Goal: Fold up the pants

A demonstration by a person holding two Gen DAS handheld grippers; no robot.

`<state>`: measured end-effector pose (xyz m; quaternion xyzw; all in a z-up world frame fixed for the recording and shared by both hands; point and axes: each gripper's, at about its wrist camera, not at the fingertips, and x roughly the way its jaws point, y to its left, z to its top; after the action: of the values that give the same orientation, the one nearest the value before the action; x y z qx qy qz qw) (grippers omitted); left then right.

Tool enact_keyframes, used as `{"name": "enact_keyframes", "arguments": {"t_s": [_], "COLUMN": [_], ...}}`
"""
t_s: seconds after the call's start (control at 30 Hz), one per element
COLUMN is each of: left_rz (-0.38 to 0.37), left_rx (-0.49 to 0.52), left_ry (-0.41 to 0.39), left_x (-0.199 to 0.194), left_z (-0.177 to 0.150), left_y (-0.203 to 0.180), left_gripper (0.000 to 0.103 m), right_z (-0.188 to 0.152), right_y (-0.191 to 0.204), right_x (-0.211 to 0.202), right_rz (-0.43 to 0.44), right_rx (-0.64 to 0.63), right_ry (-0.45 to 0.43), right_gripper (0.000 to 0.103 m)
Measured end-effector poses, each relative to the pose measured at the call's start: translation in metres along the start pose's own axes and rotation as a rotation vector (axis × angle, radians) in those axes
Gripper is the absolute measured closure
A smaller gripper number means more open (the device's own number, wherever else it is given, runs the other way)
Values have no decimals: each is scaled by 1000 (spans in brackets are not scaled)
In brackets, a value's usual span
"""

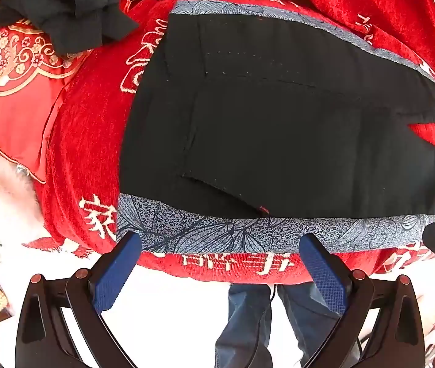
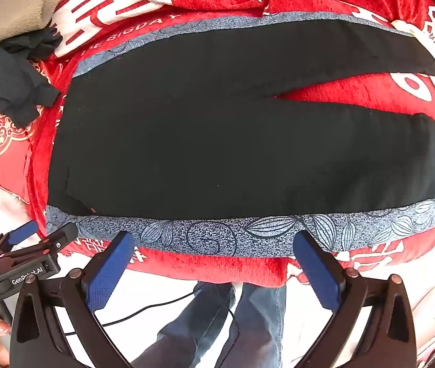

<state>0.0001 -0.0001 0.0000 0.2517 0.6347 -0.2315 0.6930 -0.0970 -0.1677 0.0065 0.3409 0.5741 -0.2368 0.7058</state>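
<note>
The black pants (image 2: 217, 141) lie flat and unfolded on a patterned mat (image 2: 248, 236) — every fold remains, with both left gripper (image 1: 220, 254) and right gripper (image 2: 214, 251) spread wide, empty.

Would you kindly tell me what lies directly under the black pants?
The black pants lie flat on a grey-blue leaf-print cloth, which rests on a red blanket. Only the cloth's borders show; its middle is covered.
</note>
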Motion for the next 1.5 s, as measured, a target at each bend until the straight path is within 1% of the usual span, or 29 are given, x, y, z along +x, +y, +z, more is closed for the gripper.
{"name": "enact_keyframes", "arguments": {"t_s": [0.5, 0.63, 0.77, 0.93, 1.0, 1.07, 1.13, 1.2, 1.27, 1.3, 1.33, 1.37, 1.4, 1.43, 1.47, 1.5], "left_rz": [11, 12, -10, -10, -6, -9, -52, -123, -191, -215, -219, -217, -233, -248, -271, -287], "left_rx": [7, 15, -2, -12, -7, -5, -19, -61, -98, -114, -123, -129, -135, -145, -153, -163], "left_ry": [-3, -18, -9, 3, -3, -13, -11, 0, -21, -33, -30, -41, -41, -19, -17, 11], "left_x": [-1, -1, 1, 4, 5, 5, 7, 12, 14, 15, 16, 18, 20, 21, 23, 25], "left_z": [1, 1, 1, 0, -2, -3, -3, -3, -3, -4, -4, -4, -5, -9, -11, -14], "left_y": [-2, -4, -3, 0, 0, 3, 9, 19, 31, 36, 39, 43, 47, 49, 52, 53], "left_gripper": [0, 0, 0, 0, 0, 0, 0, 0, 0, 0, 0, 0, 0, 0, 0, 2], "right_z": [-4, -5, -5, -6, -7, -9, -12, -16, -21, -24, -26, -30, -35, -39, -45, -50], "right_y": [-6, -10, -13, -15, -15, -17, -20, -23, -26, -29, -31, -34, -37, -38, -40, -44], "right_x": [3, 4, 5, 7, 9, 16, 25, 33, 42, 47, 53, 59, 66, 71, 79, 87], "right_rz": [21, 51, 86, 124, 156, 228, 299, 389, 445, 475, 501, 532, 561, 580, 593, 597], "right_rx": [16, 33, 54, 65, 65, 72, 93, 116, 144, 162, 182, 213, 240, 261, 285, 304], "right_ry": [13, 13, 14, 13, 20, 42, 73, 94, 92, 94, 95, 100, 107, 113, 128, 144], "right_gripper": [0, 0, 0, 0, 0, 0, 0, 0, 0, 0, 0, 2, 6, 19, 36, 40]}}
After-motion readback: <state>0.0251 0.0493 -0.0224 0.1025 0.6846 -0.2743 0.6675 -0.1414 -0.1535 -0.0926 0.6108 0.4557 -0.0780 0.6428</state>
